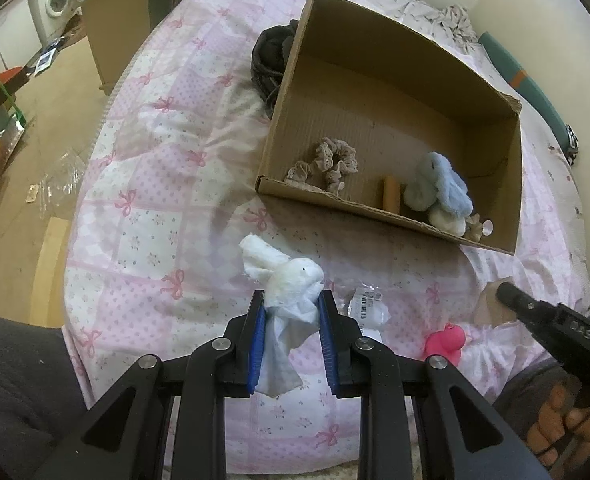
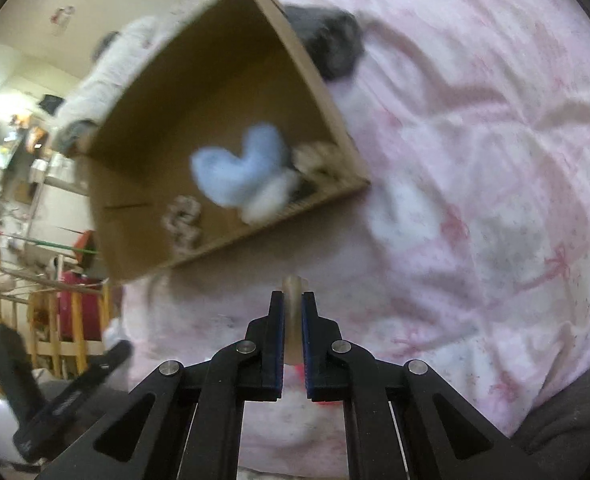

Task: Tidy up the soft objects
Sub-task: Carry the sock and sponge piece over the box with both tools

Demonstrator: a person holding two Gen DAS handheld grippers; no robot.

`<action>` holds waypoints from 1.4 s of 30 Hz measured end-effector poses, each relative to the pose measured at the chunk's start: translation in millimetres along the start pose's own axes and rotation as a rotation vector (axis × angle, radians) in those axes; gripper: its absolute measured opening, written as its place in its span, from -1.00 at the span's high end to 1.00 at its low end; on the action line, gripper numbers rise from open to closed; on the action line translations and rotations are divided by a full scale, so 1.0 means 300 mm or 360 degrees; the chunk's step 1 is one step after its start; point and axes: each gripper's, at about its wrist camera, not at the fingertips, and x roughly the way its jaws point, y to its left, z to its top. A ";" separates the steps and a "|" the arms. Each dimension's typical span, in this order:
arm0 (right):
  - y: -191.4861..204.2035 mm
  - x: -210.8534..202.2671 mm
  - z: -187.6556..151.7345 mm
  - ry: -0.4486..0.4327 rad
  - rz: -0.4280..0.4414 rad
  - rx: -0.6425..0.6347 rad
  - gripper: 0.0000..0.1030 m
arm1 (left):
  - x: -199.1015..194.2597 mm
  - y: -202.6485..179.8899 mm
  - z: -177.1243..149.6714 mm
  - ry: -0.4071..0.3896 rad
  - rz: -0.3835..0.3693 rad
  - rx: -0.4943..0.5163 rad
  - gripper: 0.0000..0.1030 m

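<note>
My left gripper [image 1: 291, 300] is shut on a white plush bunny [image 1: 291, 280] with a pale cloth body, held above the pink quilt. An open cardboard box [image 1: 291, 92] lies ahead; inside are a beige scrunchie [image 1: 327, 162], a blue plush bunny [image 1: 439, 184] and an orange cylinder [image 1: 391, 194]. My right gripper [image 2: 293, 300] is shut on a thin beige piece [image 2: 293, 300]; it shows at the right edge of the left wrist view [image 1: 507, 292] holding a tan flat piece [image 1: 491, 308]. The right wrist view is blurred and shows the box [image 2: 323, 92] with the blue plush [image 2: 243, 168].
A pink rubber toy [image 1: 445, 344] and a clear labelled packet [image 1: 365, 304] lie on the quilt [image 1: 167, 168] near me. A dark shoe-like object [image 1: 273, 56] rests against the box's left wall. The bed's edge drops to the floor on the left.
</note>
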 end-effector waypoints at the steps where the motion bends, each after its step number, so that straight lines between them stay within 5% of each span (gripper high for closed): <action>1: 0.010 -0.010 -0.003 -0.0015 0.0025 -0.0020 0.82 | 0.000 -0.001 0.000 0.0000 0.0000 -0.0002 0.56; 17: 0.105 -0.024 -0.010 -0.0017 0.0116 -0.0261 0.82 | 0.023 0.007 -0.006 0.0014 0.0100 0.0018 0.56; 29: 0.123 -0.107 0.018 -0.0181 0.0207 -0.0277 0.82 | -0.035 -0.023 0.030 -0.0044 0.0118 0.0071 0.56; 42: 0.210 -0.239 0.163 -0.0392 0.0333 -0.0427 0.82 | -0.160 -0.169 0.238 -0.0332 0.0095 0.0328 0.56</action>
